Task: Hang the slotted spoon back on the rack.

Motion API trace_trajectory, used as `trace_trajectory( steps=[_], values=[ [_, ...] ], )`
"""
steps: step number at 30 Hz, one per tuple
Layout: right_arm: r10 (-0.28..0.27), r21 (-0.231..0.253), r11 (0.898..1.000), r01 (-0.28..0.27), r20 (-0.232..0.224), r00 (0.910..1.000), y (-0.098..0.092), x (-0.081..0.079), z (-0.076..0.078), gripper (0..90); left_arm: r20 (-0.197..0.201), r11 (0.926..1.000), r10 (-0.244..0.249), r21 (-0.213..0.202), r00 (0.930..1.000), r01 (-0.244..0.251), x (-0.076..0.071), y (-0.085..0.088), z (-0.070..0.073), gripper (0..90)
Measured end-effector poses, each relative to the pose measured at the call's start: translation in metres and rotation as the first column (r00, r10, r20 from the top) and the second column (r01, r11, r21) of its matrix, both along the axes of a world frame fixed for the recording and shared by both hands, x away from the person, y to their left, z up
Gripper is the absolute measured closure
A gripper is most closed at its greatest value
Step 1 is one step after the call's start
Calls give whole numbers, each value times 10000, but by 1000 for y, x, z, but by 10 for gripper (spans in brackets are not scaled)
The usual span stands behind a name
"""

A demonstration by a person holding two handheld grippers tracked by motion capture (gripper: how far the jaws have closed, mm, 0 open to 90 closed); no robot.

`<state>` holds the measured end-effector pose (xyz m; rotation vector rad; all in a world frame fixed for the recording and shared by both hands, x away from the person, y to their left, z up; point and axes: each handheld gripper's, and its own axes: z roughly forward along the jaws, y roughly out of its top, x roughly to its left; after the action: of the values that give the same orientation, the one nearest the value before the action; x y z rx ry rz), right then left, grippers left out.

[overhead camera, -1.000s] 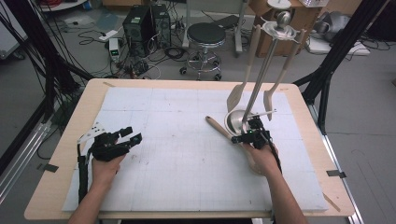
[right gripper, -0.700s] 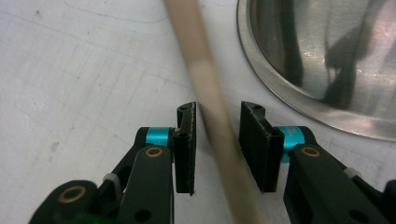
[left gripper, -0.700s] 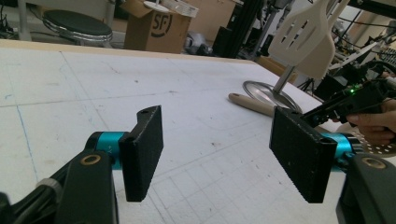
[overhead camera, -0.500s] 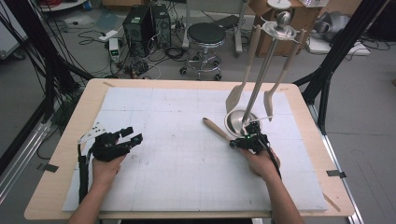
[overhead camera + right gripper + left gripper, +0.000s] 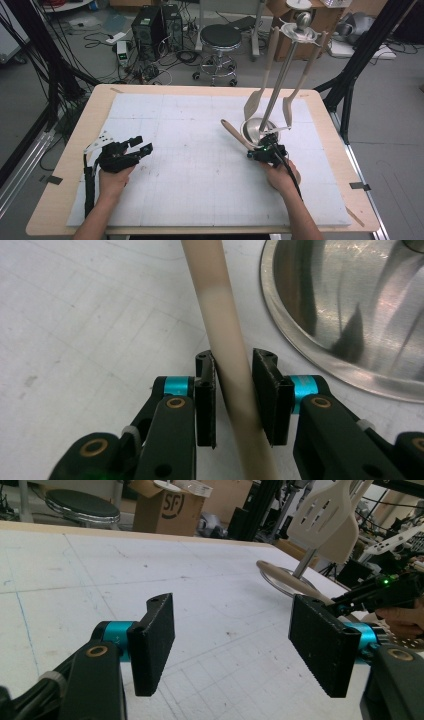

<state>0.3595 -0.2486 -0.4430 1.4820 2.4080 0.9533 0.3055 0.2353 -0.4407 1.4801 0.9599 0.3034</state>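
A beige wooden utensil (image 5: 235, 134) lies on the white mat (image 5: 190, 190), its rounded end pointing up and left beside the steel stand's round base (image 5: 257, 131). My right gripper (image 5: 257, 151) has its two pads against the utensil's handle (image 5: 227, 330); its jaws have just been closing with the handle between them, and the right gripper (image 5: 234, 365) now pinches it. At the table's left side, my left gripper (image 5: 142, 146) rests low in a hand. Seen close, the left gripper (image 5: 240, 630) stands wide open with nothing between its pads.
The steel stand's pole (image 5: 280, 80) rises from the base, with a slotted spatula (image 5: 252, 102) and another spatula (image 5: 290, 107) hanging from its top. The base's rim (image 5: 280, 330) lies just right of the held handle. A stool (image 5: 220, 37) and cables sit beyond the table.
My right gripper has shifted a little to the left along the utensil's handle and drawn its jaws in around it. The left gripper has stayed put.
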Motion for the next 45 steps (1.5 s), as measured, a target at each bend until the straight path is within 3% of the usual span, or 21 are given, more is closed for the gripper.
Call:
trace_trajectory(
  steps=[5,6,14,19,25,28,31,36,38,40,45],
  values=[
    [-456,1267,9907,501,-385,9982,-10,-4,2,783,-3,10000,3,42,10000,-3,0,0,0,354],
    [-426,1465,9881,463,-280,9987,-11,-6,3,783,9,10000,-9,60,10000,9,0,0,0,355],
    [641,1919,9792,-661,168,9978,12,-17,13,784,-22,10000,2,33,10000,-2,0,-1,0,355],
    [861,2427,9648,-1016,735,9936,23,-22,23,783,10,10000,17,-4,10000,-17,0,0,0,355],
    [346,3224,9421,-924,1806,9829,15,-32,39,783,19,10000,27,3,10000,-27,0,1,0,354],
    [7,3766,9211,-989,2522,9677,8,-38,47,783,38,10000,43,-10,10000,-43,0,0,0,354],
    [-459,4186,9026,-1006,3259,9443,2,-45,56,782,33,10000,44,-2,10000,-44,0,1,0,354],
    [-1580,4792,8732,-891,4512,8783,-12,-57,69,782,-5,10000,31,1,10000,-31,0,0,0,354],
    [-2010,4971,8648,-704,4714,8587,-18,-61,74,782,-1,10000,26,11,10000,-26,0,0,0,354],
    [-2351,5022,8632,-523,4914,8386,-24,-63,77,782,23,10000,35,3,10000,-35,0,0,0,354],
    [-3065,5417,8403,-223,5086,8046,-37,-67,86,783,19,10000,31,7,10000,-31,0,0,0,355]
  ],
)
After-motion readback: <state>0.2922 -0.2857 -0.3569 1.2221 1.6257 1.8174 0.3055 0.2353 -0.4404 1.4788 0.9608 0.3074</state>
